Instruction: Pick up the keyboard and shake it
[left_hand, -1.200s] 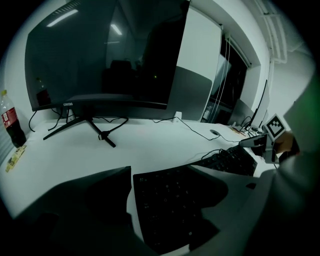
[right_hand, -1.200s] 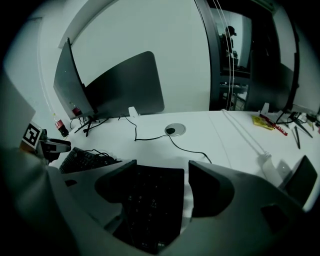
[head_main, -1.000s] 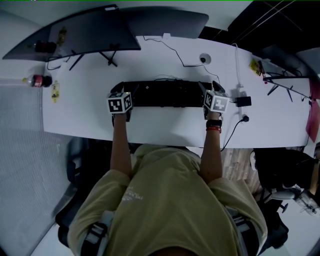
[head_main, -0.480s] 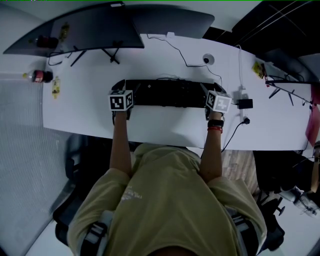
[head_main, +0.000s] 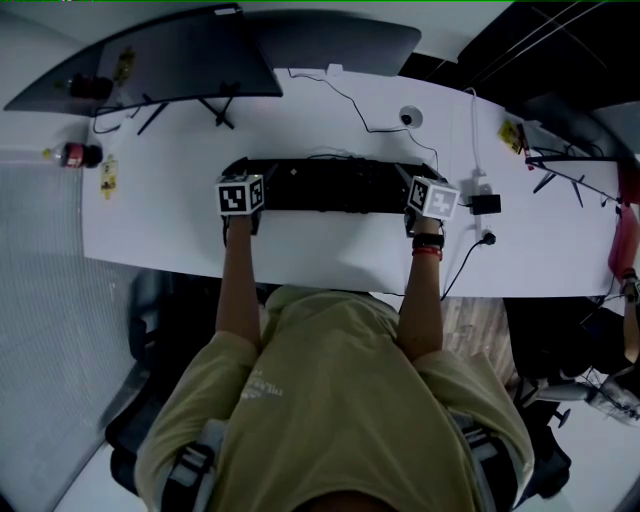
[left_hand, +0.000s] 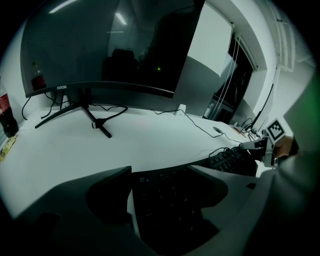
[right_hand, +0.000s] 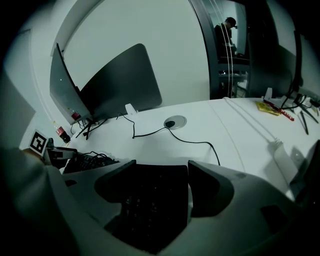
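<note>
A person in an olive shirt sits at a white worktop (head_main: 330, 250) with a gripper in each hand. The black keyboard (head_main: 330, 187) lies flat across the middle of the head view, its long side running left to right, just above the two marker cubes.

The left claw (head_main: 238, 180) is at the keyboard's left end and the right claw (head_main: 425, 182) at its right end.

In the left gripper view the left claw (left_hand: 161, 172) stands wide apart with the keyboard (left_hand: 170, 205) filling most of the gap. A thin pale strip of worktop shows between the left-hand jaw and the keyboard's edge, and the keys run on towards the right of the frame behind the other jaw. It straddles the end and is not clamped.

In the right gripper view the right claw (right_hand: 162, 167) is spread just as wide. The keyboard (right_hand: 150, 200) lies dark between the jaws and carries on to the lower left behind one of them, so there is no pinch here either.

A wide curved monitor (head_main: 170, 55) stands on its thin legs at the upper left of the head view. A dark bottle with a red label (head_main: 75, 154) is at the far left edge. A round cable port (head_main: 411, 117) sits above the keyboard's right end, with a thin black cable trailing from it. A small black adapter (head_main: 487, 203) lies just right of the right claw.
</note>
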